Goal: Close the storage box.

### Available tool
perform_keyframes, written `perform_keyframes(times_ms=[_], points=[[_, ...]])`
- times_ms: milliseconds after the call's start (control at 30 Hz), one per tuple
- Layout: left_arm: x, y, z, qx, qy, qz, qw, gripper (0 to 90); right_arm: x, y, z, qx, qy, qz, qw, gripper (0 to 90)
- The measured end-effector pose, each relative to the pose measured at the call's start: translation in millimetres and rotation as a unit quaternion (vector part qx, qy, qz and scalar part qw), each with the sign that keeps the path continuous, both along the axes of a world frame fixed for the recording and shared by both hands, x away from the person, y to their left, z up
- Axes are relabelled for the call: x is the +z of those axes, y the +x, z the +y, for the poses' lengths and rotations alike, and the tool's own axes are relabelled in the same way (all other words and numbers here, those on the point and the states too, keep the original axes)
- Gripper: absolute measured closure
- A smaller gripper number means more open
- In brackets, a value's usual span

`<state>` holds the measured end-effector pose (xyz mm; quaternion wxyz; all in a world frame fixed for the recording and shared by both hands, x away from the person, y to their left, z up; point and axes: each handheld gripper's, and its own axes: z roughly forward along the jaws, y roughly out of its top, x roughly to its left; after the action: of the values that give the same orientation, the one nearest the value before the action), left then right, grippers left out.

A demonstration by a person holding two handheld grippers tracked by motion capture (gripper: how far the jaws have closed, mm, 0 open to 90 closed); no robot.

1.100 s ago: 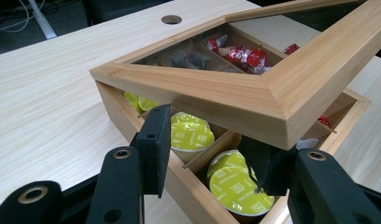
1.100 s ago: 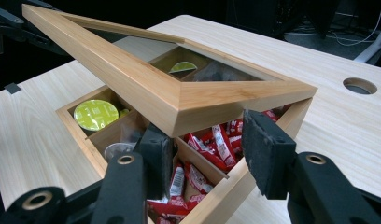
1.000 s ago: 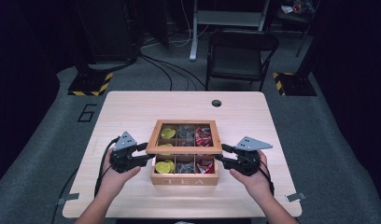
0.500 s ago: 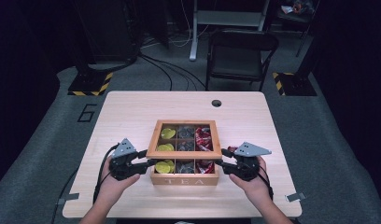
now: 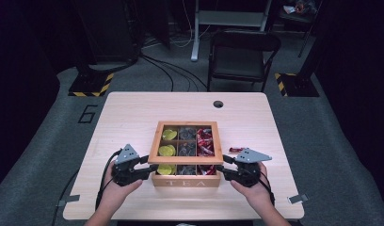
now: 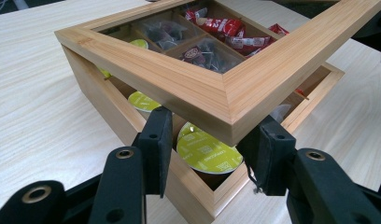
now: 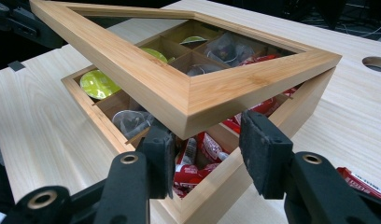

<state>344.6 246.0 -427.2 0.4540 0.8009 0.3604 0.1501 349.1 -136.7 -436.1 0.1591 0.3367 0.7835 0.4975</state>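
Left gripper view: the glass-paned wooden lid (image 6: 198, 88) of one tea box (image 6: 132, 126) is straddled by half-open fingers (image 6: 156, 140) — the right gripper (image 7: 207, 144) likewise; neither clamps.

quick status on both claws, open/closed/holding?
Left claw: open, jaws straddling the front corner of the raised lid of the tea box, no clamp visible.
Right claw: open, jaws astride the lid's other front corner.

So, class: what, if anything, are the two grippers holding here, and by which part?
The tea box's hinged lid, raised at its front: the left gripper and right gripper each straddle a front corner, jaws open, so a firm grip cannot be told.
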Motion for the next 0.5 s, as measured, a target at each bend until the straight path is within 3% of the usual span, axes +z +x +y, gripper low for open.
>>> perform_keyframes(times_ms=[500], points=[[-11.4, -6.4, -1.5, 0.003, -0.003, 0.002, 1.0000, 54.5, -5.7, -7.4, -1.3, 0.008, 0.000, 0.022, 0.9997, 54.7]])
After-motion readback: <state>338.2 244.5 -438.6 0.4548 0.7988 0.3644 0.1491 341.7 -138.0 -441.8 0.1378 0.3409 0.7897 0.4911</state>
